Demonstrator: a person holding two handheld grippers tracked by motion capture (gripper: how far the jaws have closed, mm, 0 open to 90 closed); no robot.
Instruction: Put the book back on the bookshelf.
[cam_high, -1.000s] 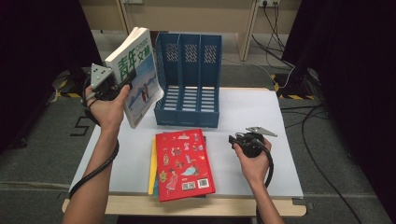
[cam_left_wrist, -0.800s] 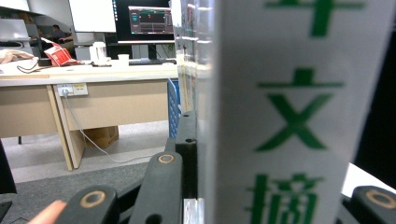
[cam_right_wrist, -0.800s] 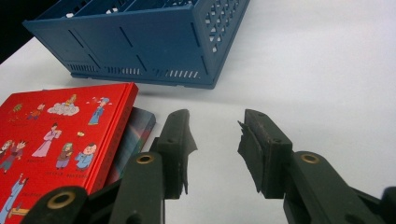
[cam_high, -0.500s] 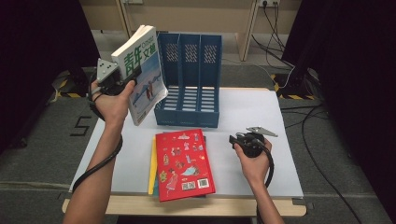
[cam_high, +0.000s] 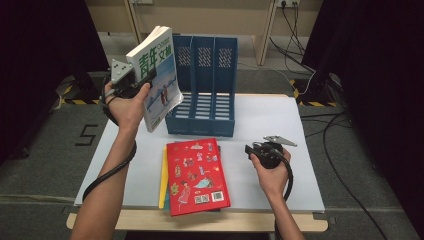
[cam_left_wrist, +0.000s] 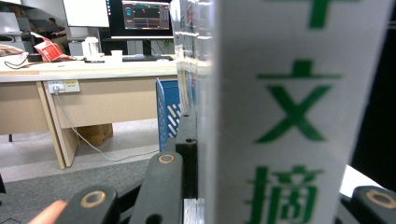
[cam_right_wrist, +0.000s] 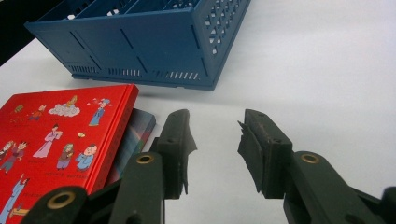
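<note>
My left gripper (cam_high: 142, 80) is shut on a thick white magazine (cam_high: 159, 75) with green characters, held upright in the air just left of the blue three-slot file rack (cam_high: 207, 90). In the left gripper view the magazine's spine (cam_left_wrist: 289, 112) sits between the jaws of the left gripper (cam_left_wrist: 275, 182). A red picture book (cam_high: 197, 175) lies on a small stack at the table's front. My right gripper (cam_high: 248, 148) rests open on the table right of that stack. In the right gripper view the right gripper (cam_right_wrist: 217, 140) holds nothing, with the red book (cam_right_wrist: 60, 140) at its left and the rack (cam_right_wrist: 154, 42) beyond.
The white tabletop (cam_high: 280, 120) is bare to the right of the rack. A yellow book edge (cam_high: 163, 180) and a dark book (cam_right_wrist: 137, 130) lie under the red one. Cables (cam_high: 300, 75) run over the floor behind the table. Dark curtains stand on both sides.
My left gripper has carried the magazine a little up and to the right, closer to the rack's left slot. The right gripper and the stack have not moved.
</note>
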